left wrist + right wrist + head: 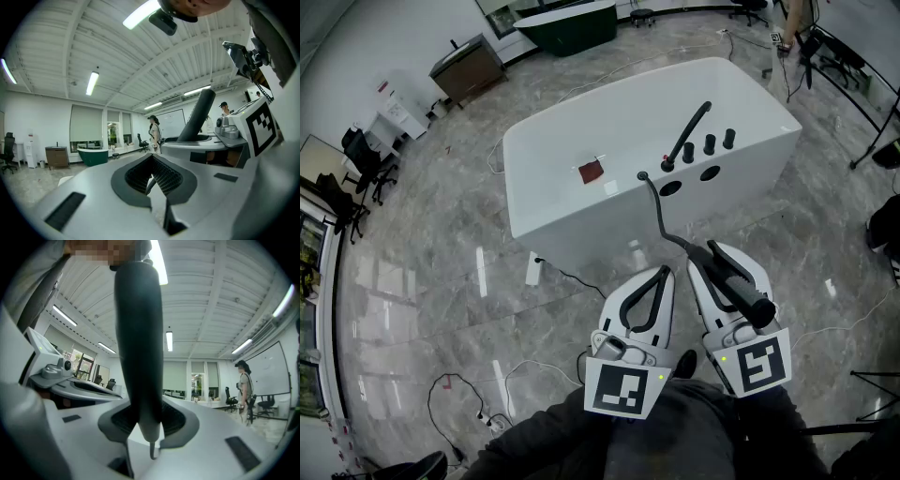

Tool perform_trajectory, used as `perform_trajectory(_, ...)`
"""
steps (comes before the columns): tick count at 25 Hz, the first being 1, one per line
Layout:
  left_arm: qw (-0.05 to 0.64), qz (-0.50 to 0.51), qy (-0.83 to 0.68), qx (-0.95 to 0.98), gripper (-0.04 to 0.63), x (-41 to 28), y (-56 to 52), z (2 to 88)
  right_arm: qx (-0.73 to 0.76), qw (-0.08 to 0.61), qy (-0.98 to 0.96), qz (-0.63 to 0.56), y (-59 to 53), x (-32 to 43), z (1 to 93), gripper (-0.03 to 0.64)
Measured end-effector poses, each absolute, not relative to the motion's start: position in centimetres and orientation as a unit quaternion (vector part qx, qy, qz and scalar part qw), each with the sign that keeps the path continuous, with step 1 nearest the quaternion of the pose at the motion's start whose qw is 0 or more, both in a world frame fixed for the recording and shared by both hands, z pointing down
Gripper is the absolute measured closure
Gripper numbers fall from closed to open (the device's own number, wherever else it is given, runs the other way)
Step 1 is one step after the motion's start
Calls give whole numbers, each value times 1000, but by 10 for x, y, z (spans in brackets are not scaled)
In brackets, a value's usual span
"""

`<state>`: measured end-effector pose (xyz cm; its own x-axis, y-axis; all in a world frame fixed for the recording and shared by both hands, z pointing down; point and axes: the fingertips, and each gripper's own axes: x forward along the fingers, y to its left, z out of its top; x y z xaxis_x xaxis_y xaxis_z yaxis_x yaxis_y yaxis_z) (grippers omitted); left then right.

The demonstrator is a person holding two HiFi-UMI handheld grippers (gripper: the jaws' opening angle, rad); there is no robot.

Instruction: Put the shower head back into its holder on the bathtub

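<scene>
Shower head (139, 343) sits clamped in right claw (143, 444), spray face hidden.

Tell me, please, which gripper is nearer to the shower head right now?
Right. The right gripper is shut on the shower head, whose handle runs between its jaws. The left gripper sits just to its left, shut and empty, not touching it.

Bathtub (581, 225) beyond shower head (750, 298)
</scene>
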<state>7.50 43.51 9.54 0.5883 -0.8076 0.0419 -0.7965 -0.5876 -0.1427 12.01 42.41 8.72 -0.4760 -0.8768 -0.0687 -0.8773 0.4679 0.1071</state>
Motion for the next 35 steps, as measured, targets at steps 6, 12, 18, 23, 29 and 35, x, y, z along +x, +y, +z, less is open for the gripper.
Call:
perform_trajectory(6, 50, -48, 458, -886, 592, 81, 431, 99, -504, 5, 861, 66, 423, 124, 90, 491)
perform_trajectory(12, 30, -36, 462, -886, 592, 104, 426, 109, -493, 4, 868, 62, 426, 143, 96, 491)
perform_trajectory(18, 23, -42, 474, -879, 592, 115, 428, 116, -491, 7, 869, 64, 426, 160, 93, 491)
perform_trajectory(23, 15, -56, 491, -869, 592, 101, 418, 125, -488, 7, 872, 43, 417, 161, 96, 491)
perform_trajectory(29, -11, -51, 502, -863, 592, 81, 372, 145, -479, -7, 877, 45, 385, 156, 100, 491)
perform_trajectory(35, -8, -41, 496, -867, 592, 59, 320, 141, -481, -19, 875, 49, 341, 138, 93, 491)
